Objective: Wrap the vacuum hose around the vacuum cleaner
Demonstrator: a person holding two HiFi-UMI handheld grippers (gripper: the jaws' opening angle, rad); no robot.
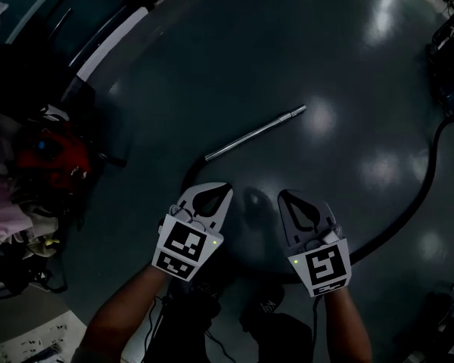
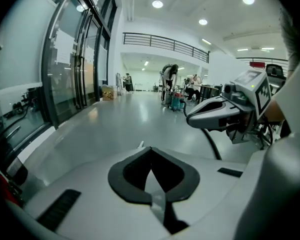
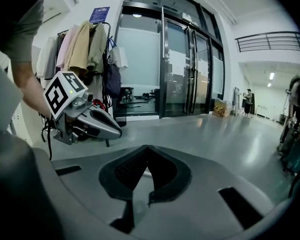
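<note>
Left tongs [image 1: 221, 192] and right tongs [image 1: 285, 197]: both closed, nothing held, side by side above the floor [image 1: 234, 59]. Metal tube [image 1: 256, 133] lies beyond them; black hose [image 1: 420, 195] curves at right.

Dark grey glossy floor [image 1: 287, 44] had pale light spots. Silver straight metal tube [image 1: 257, 132] showed a bright sheen. Black vacuum hose [image 1: 430, 174] was plain, no pattern. Left gripper [image 1: 225, 190] and right gripper [image 1: 282, 195] had white shells, black pads, cubes with black-and-white square markers and a green dot each. Red-and-black item [image 1: 49, 153] sat at the left edge. Hanging clothes [image 3: 80, 46] were pink and beige.
</note>
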